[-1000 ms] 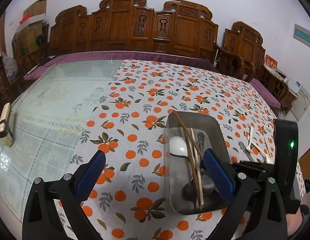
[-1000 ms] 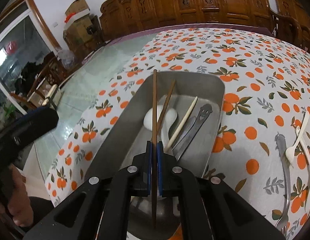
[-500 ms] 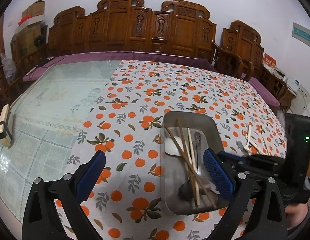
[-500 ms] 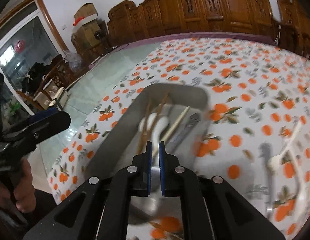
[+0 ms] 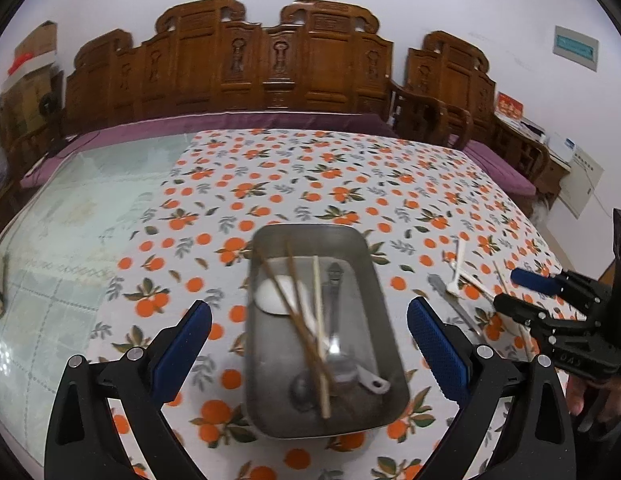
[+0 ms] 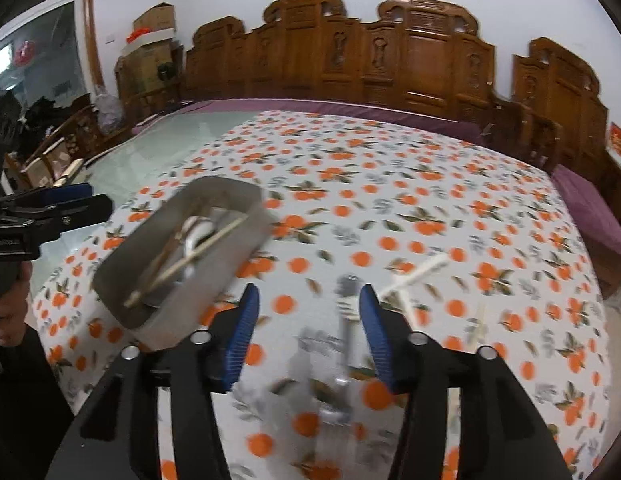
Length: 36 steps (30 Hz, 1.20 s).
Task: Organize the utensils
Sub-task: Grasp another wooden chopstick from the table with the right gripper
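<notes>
Your steel tray (image 5: 266, 360) holds brown chopsticks (image 5: 288, 304), a pale chopstick (image 5: 319, 320) and spoons, while your left tool (image 5: 308, 354) gapes empty and your right tool (image 6: 306, 332) has just been opening, gripping nothing.

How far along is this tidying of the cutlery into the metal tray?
Partly done. The metal tray already holds two brown chopsticks, a pale chopstick, a white spoon and metal cutlery. Nothing is in hand: the right gripper has just been opening, empty, above a metal utensil on the tablecloth; the left gripper is open. White spoons beside it remain.
</notes>
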Tool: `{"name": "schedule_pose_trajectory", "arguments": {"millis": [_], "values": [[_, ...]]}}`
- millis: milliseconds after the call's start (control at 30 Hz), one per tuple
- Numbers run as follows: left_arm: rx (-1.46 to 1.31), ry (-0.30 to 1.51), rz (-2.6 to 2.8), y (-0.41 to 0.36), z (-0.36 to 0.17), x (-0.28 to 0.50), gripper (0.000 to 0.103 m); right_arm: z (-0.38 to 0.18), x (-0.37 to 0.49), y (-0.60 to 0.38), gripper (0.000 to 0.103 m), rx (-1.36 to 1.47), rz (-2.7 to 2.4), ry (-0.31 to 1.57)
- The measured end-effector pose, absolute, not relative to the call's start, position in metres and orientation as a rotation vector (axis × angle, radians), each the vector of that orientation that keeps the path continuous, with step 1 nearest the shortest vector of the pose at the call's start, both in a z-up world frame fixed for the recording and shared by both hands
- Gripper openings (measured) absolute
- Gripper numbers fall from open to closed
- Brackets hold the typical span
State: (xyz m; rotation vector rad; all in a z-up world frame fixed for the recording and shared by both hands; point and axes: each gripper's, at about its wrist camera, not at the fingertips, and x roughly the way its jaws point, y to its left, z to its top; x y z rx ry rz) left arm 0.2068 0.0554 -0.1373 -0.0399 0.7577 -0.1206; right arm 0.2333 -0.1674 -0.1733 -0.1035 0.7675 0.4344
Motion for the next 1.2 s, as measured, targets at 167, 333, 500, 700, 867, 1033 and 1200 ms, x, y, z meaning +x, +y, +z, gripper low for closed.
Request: {"name": "schedule_pose_trajectory", "arguments": {"millis": [167,333,500,700,867,1033,1200], "values": [[-0.025,0.767,-0.142,0.04,-0.143,0.205,0.095,-0.187,0.233,-0.203,0.06,-0.08,0.373,0.769],[-0.019,0.781,-0.168,0.028,-0.149,0.205,0.095,-0.206,0.24,-0.232,0.06,-0.035,0.314,0.823],[-0.008,0.776,-0.196,0.012,-0.151,0.201,0.095,-0.22,0.252,-0.25,0.06,-0.038,0.261,0.86],[0.004,0.777,-0.231,-0.008,-0.155,0.198,0.095,-0.239,0.26,-0.256,0.053,-0.074,0.229,0.922],[0.016,0.777,-0.248,-0.022,-0.16,0.194,0.095,-0.24,0.266,-0.271,0.043,-0.022,0.196,0.937],[0.043,0.779,-0.254,-0.035,-0.165,0.189,0.095,-0.245,0.27,-0.274,0.04,-0.021,0.192,0.966],[0.046,0.786,-0.251,-0.043,-0.168,0.185,0.095,-0.253,0.27,-0.267,0.029,-0.099,0.177,1.003]]}}
